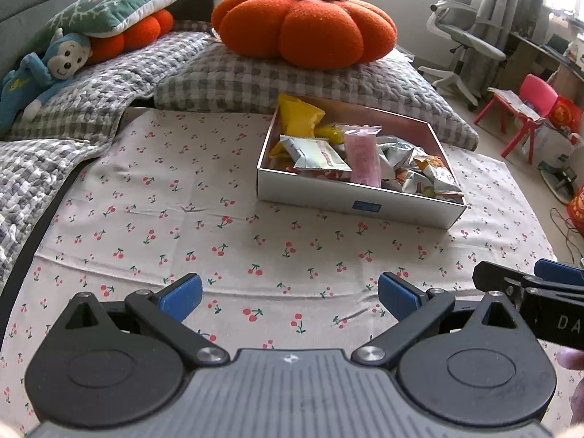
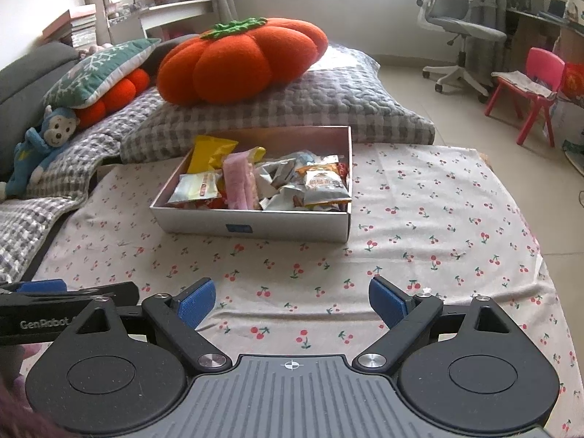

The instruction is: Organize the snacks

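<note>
A shallow white box (image 1: 350, 200) (image 2: 255, 224) stands on the cherry-print cloth (image 1: 182, 219) (image 2: 438, 219). It holds several snack packets: a yellow bag (image 1: 299, 116) (image 2: 210, 153), a pink packet (image 1: 361, 158) (image 2: 239, 179) and silver and orange packets (image 1: 427, 175) (image 2: 325, 186). My left gripper (image 1: 290, 297) is open and empty, well short of the box. My right gripper (image 2: 292, 303) is open and empty, also short of the box. Each gripper shows at the edge of the other's view, the right one (image 1: 529, 284) and the left one (image 2: 65, 292).
A big orange pumpkin cushion (image 1: 306, 25) (image 2: 237, 62) lies on grey checked pillows (image 1: 292, 80) behind the box. A blue monkey toy (image 1: 43, 69) (image 2: 43, 138) lies at the left. An office chair (image 1: 463, 40) and a red child's chair (image 1: 525, 109) stand on the floor to the right.
</note>
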`<state>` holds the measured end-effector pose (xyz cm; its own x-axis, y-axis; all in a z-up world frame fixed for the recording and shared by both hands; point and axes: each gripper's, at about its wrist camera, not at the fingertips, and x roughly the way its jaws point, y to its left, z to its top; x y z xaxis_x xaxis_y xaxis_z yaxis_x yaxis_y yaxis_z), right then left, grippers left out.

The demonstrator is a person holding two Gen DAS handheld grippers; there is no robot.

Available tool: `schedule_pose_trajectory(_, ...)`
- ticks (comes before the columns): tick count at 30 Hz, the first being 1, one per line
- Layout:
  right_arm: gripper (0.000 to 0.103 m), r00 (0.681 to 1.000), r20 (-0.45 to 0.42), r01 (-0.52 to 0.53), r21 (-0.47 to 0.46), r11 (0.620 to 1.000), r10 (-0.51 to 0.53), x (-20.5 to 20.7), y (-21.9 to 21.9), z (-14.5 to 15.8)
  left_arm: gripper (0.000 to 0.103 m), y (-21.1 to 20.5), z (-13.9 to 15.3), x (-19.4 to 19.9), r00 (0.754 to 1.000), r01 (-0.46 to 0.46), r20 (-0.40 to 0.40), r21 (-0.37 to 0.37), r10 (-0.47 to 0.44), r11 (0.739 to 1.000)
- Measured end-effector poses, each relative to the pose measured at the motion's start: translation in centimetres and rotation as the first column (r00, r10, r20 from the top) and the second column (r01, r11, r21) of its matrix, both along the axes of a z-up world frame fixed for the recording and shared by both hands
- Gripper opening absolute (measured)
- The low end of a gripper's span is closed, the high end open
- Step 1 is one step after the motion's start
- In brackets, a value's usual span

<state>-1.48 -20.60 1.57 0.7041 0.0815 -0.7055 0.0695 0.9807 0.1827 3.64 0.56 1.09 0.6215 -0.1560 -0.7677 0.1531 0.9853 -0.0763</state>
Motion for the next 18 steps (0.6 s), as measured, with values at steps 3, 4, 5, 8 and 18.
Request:
schedule_pose_trajectory(3, 0.093, 1.0, 0.014, -0.009, -0.02, 1.0, 0.009, -0.3, 0.5, 0.3, 0.103, -0.1, 0.1, -0.2, 1.0, -0.005, 0.001, 0.007, 0.005, 1.0)
schedule_pose_trajectory(4, 0.093, 1.0, 0.015, -0.012, -0.026, 1.0, 0.012, -0.4, 0.7, 0.4, 0.103, -0.2, 0.2, -0.3, 1.0, -0.008, 0.003, 0.009, 0.008, 1.0)
schedule_pose_trajectory(5, 0.093, 1.0, 0.015, -0.014, -0.029, 0.999, 0.015, -0.4, 0.7, 0.4, 0.103, -0.2, 0.2, -0.4, 1.0, -0.01, 0.005, 0.013, 0.01, 1.0)
schedule_pose_trajectory(8, 0.093, 1.0, 0.008, -0.016, -0.028, 0.999, 0.017, -0.4, 0.8, 0.4, 0.103, -0.6, 0.3, -0.6, 1.0, -0.013, 0.012, 0.03, 0.012, 0.999)
schedule_pose_trajectory(18, 0.093, 1.0, -0.005, -0.009, -0.035, 0.999, 0.009, -0.4, 0.9, 0.0, 0.103, -0.8, 0.2, -1.1, 0.999, -0.038, 0.02, 0.075, 0.036, 0.996)
